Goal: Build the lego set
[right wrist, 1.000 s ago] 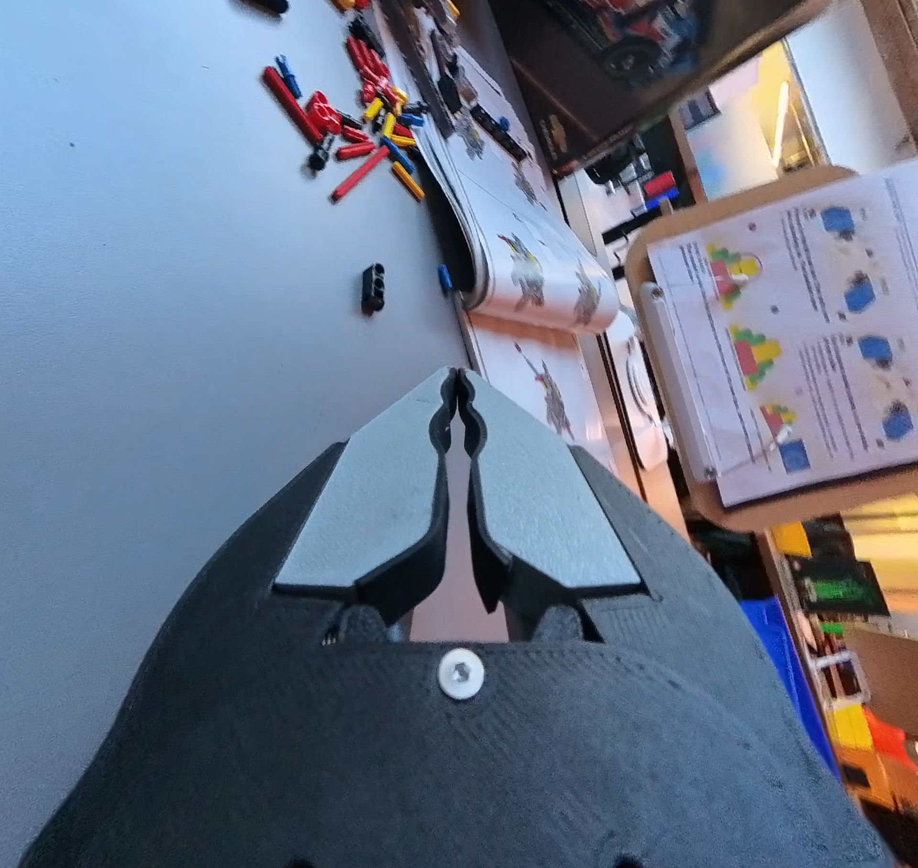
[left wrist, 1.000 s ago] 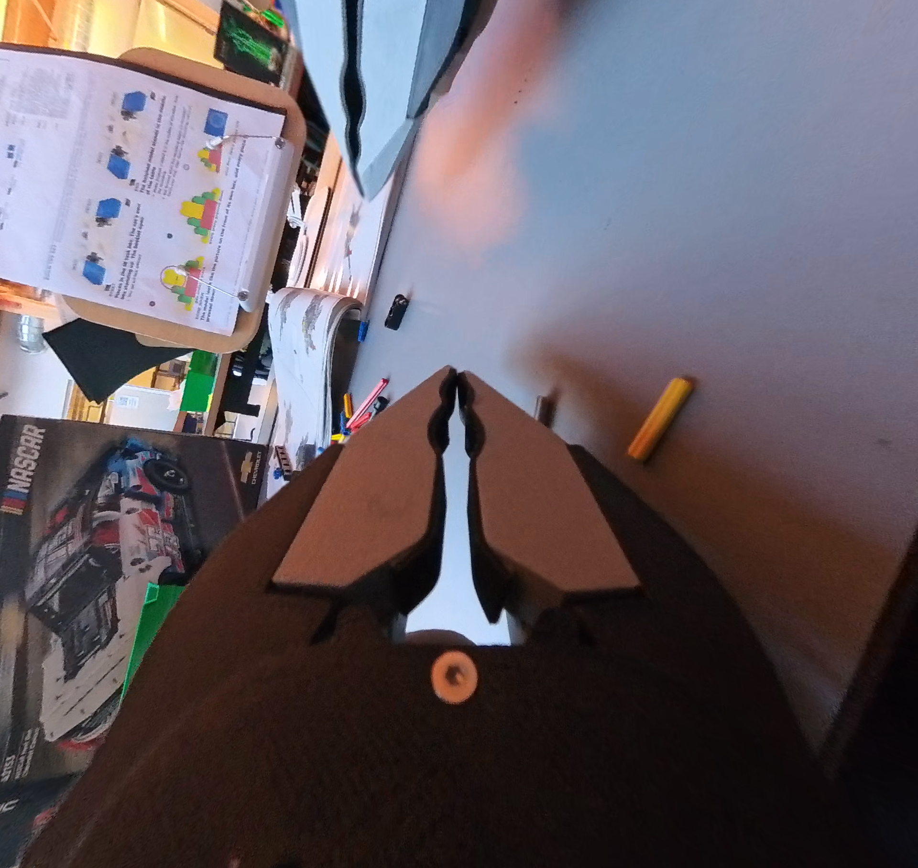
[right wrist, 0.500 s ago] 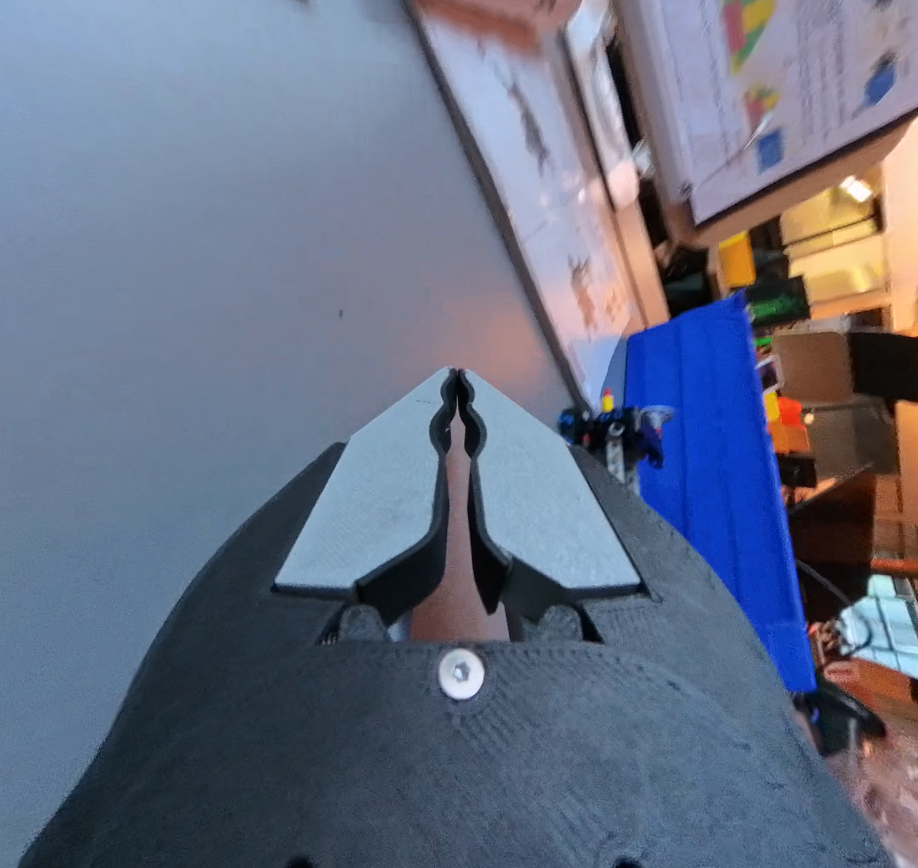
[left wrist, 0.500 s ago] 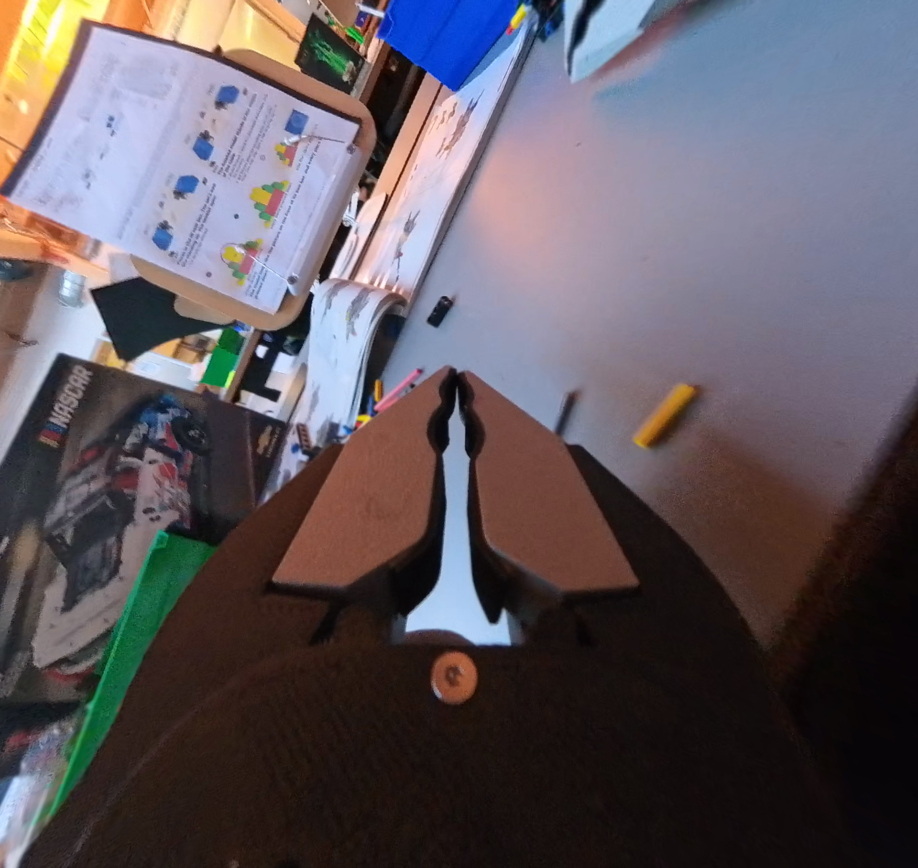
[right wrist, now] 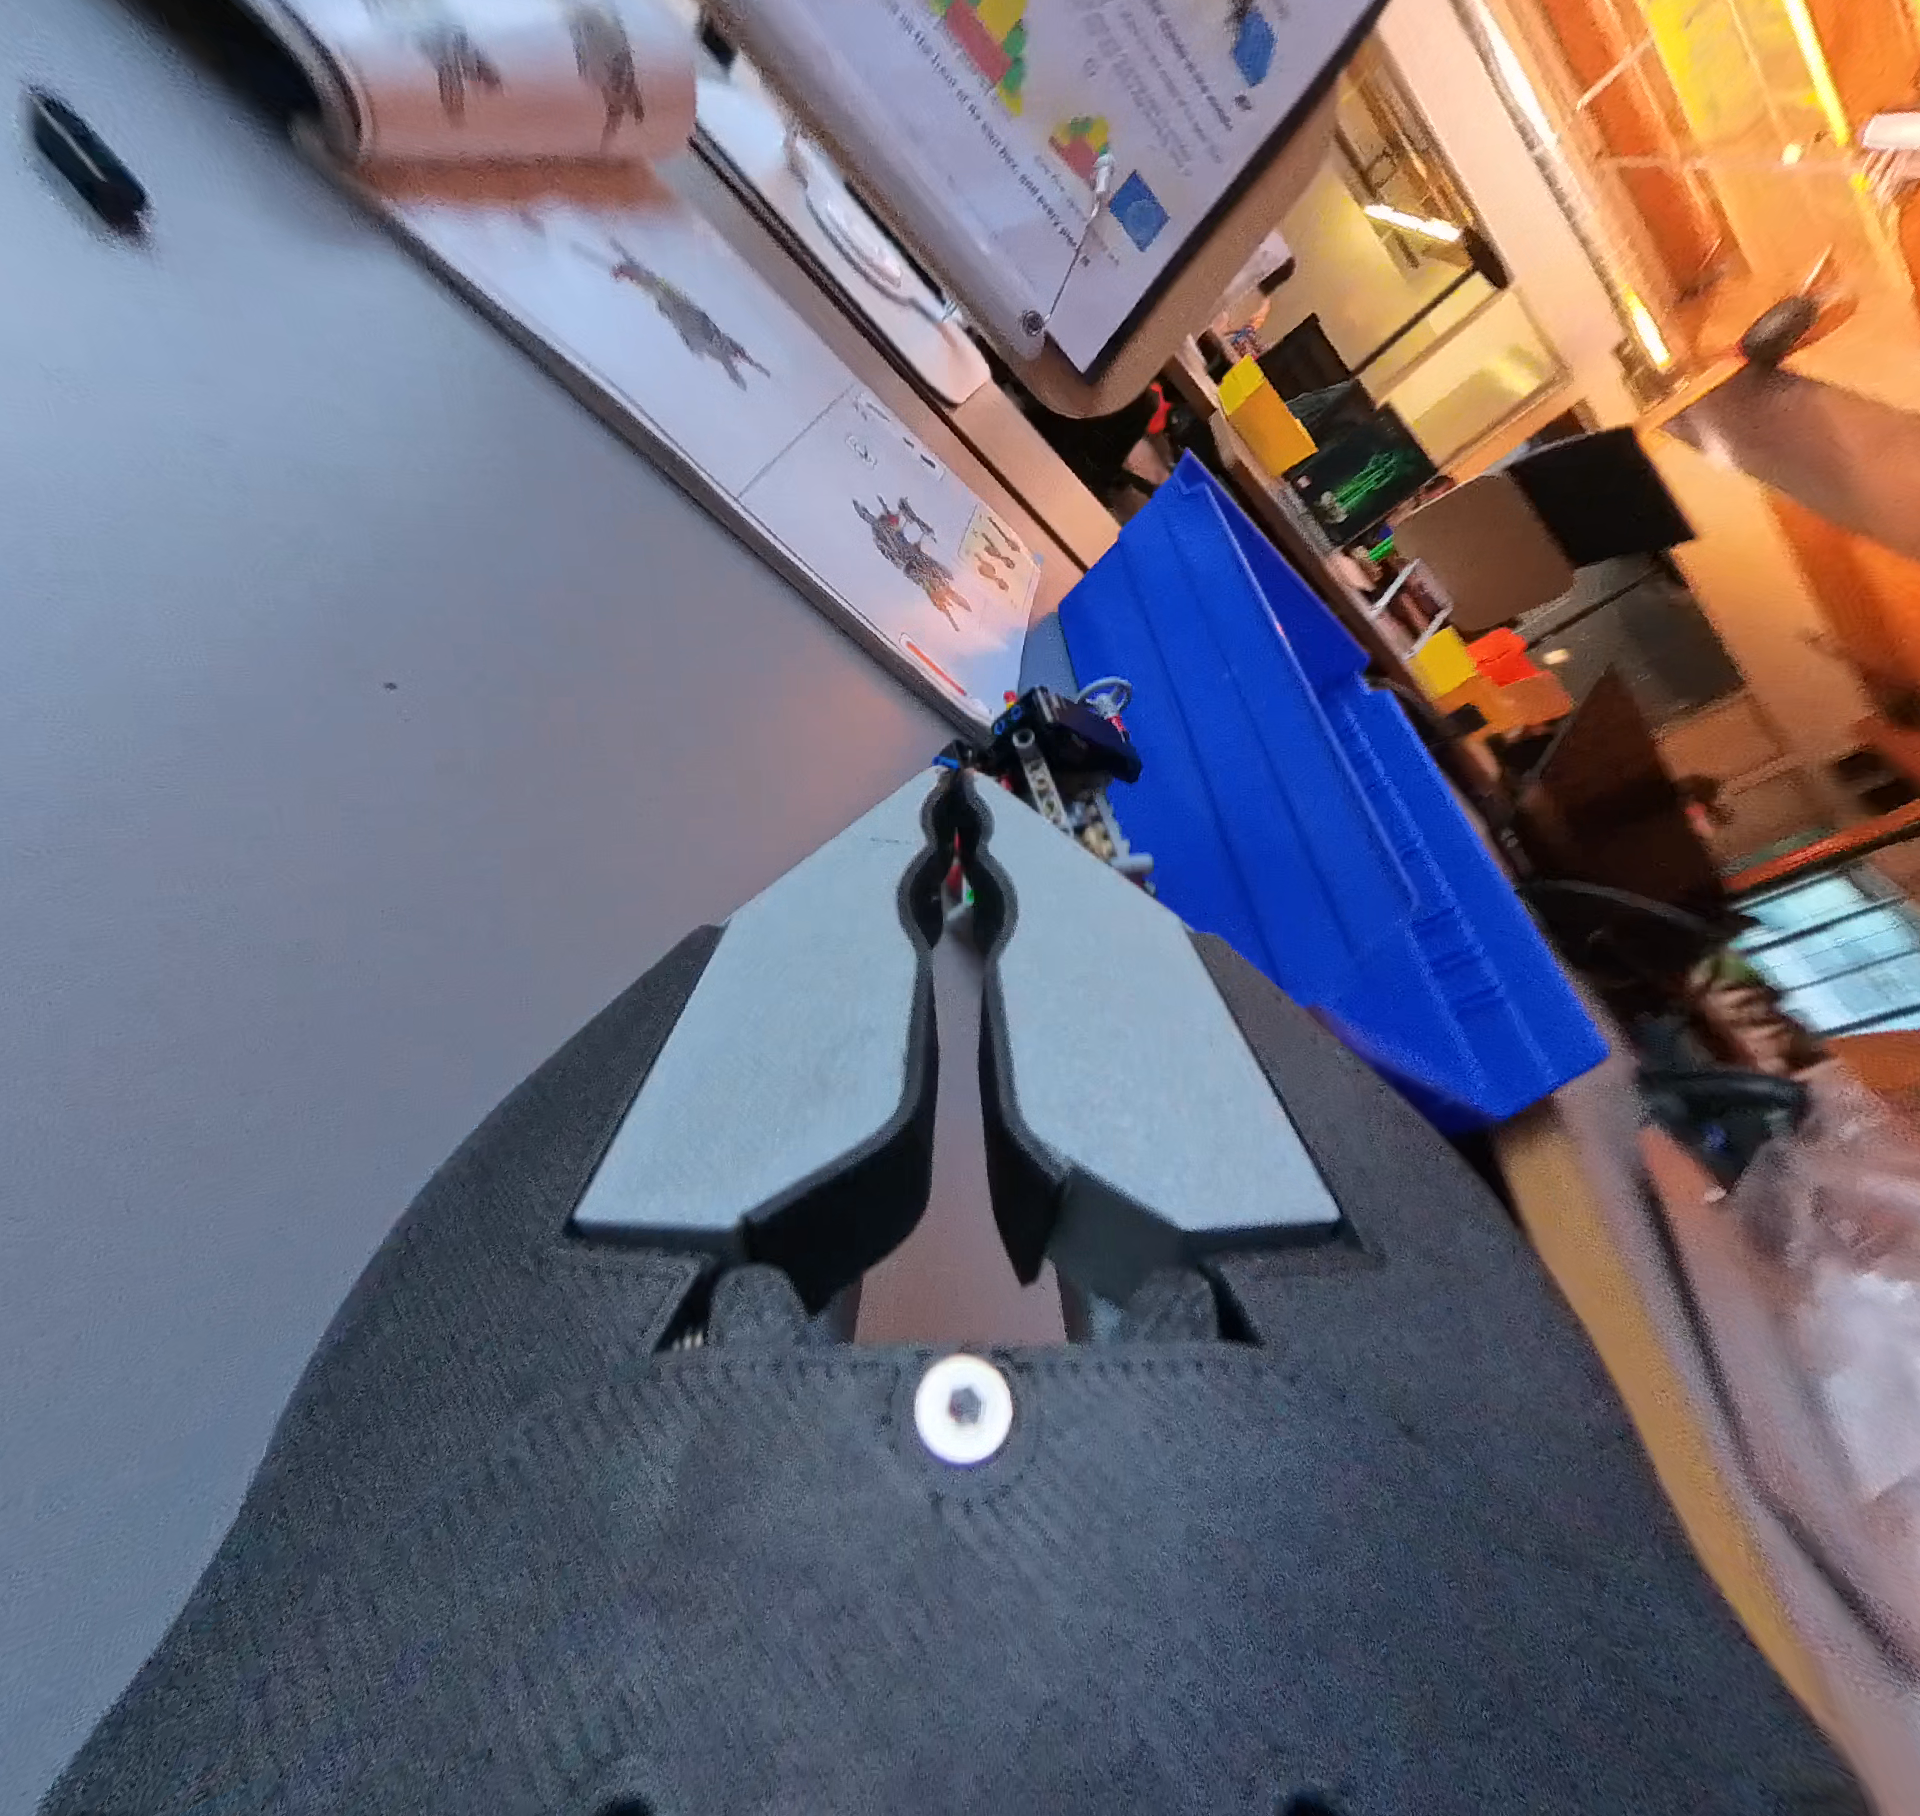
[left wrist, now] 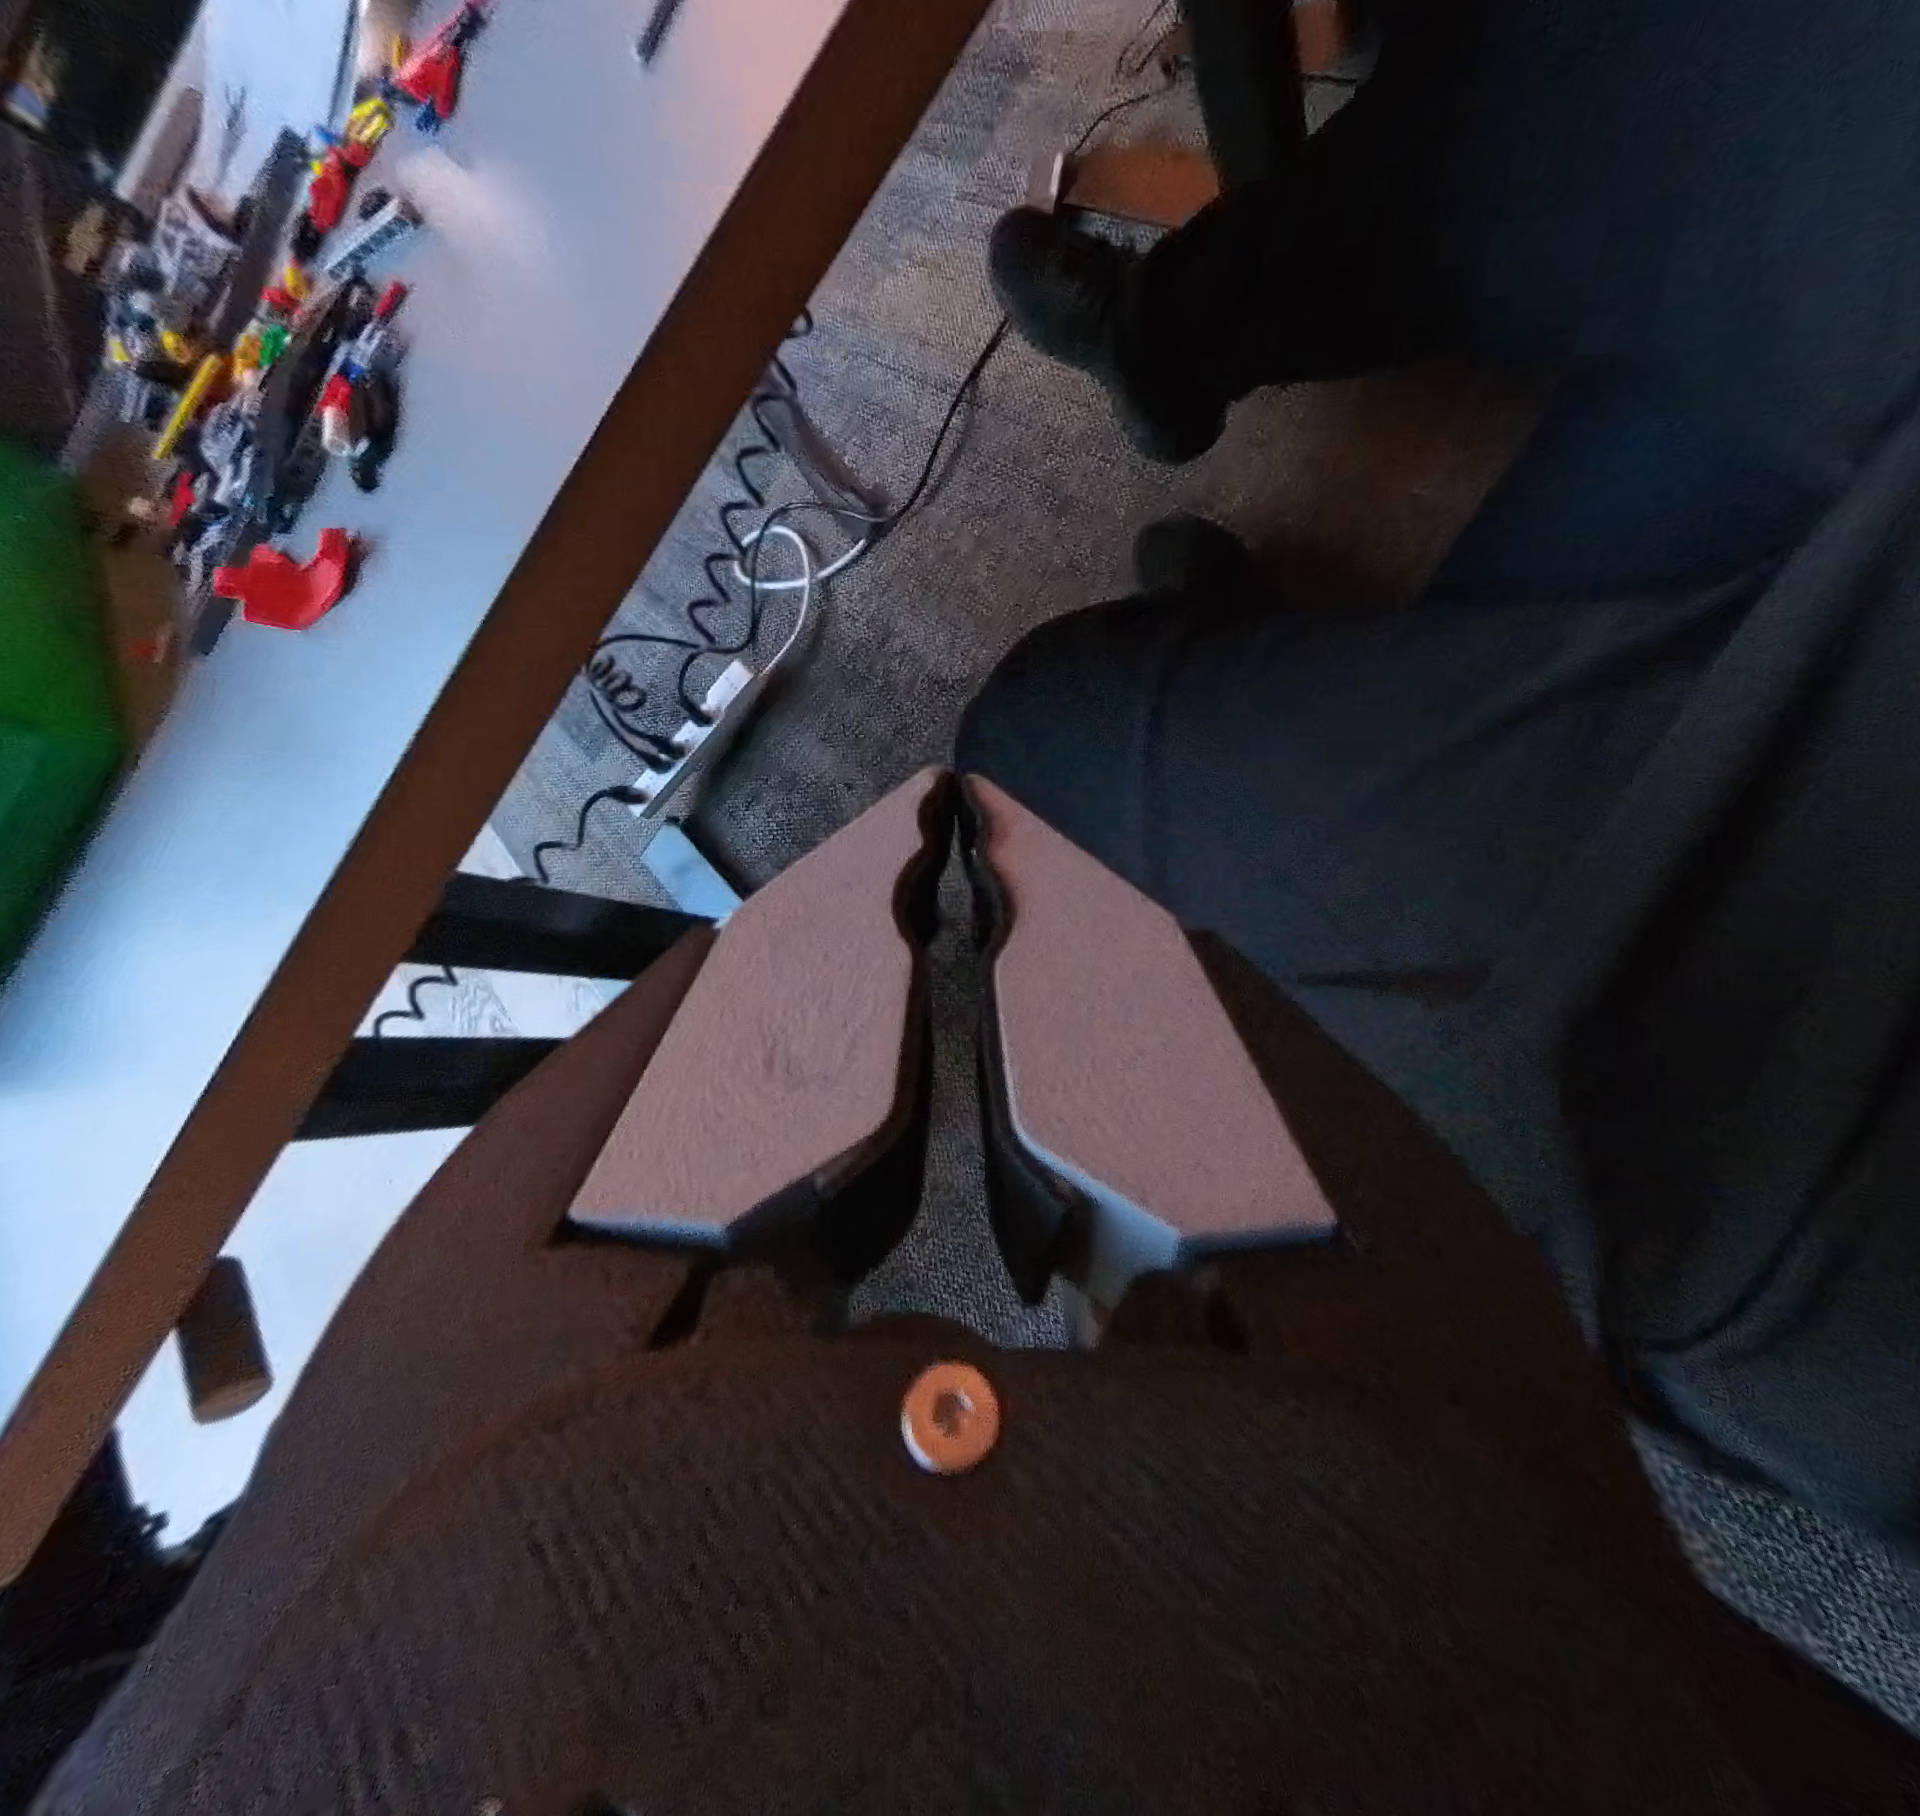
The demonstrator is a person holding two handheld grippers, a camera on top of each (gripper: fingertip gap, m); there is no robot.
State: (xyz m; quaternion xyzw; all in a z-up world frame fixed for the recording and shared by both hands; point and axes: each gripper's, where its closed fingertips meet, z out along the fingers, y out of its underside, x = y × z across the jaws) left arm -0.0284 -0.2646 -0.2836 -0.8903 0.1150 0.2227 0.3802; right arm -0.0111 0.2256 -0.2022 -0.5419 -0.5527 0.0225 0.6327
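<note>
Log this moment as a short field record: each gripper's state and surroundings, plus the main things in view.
Left gripper: shut, nothing between the fingertips; off the table edge, above grey carpet and a person's dark trouser leg.
Right gripper: shut, holding nothing; over the grey tabletop.
Nearest to right gripper: small dark brick-built model beside a blue plastic bin.
Also on table: open instruction booklet; loose coloured bricks.
Floor: white power strip with cables.
</note>
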